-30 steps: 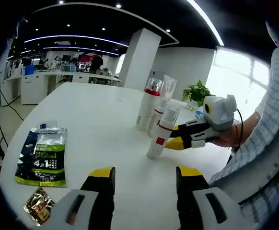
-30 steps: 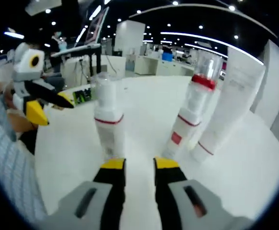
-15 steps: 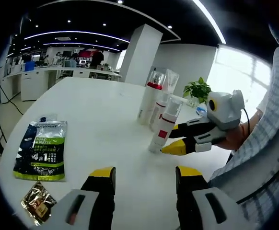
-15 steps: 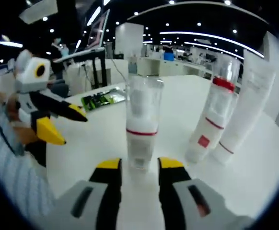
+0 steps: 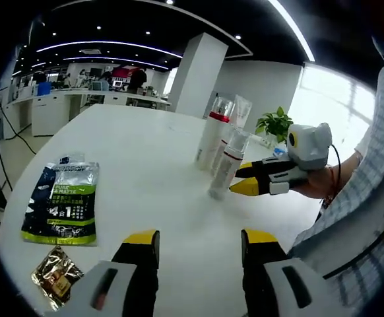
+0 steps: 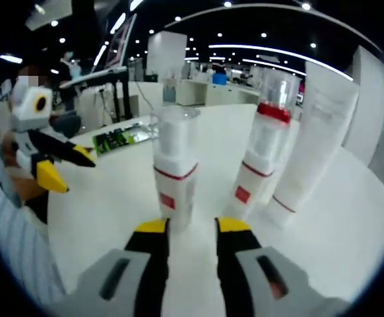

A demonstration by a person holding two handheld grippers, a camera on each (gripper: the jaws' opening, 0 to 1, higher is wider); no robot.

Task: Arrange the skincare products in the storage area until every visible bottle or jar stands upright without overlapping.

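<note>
Slim cyl. bottle (image 6: 173,173), prob. plastic.

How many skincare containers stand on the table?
3: a clear-capped bottle nearest the right hand-held gripper, a red-collared bottle beside it, and a white tube behind. More may be hidden.

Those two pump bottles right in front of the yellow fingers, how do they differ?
The near bottle has a white pump under its clear cap; the far bottle has a red collar under its cap. The near bottle looks shorter, the far bottle taller. The near bottle stands just ahead of the right gripper, between its fingers' line; the far bottle stands off to one side, next to a white tube. Both stand upright, white with red labels.
</note>
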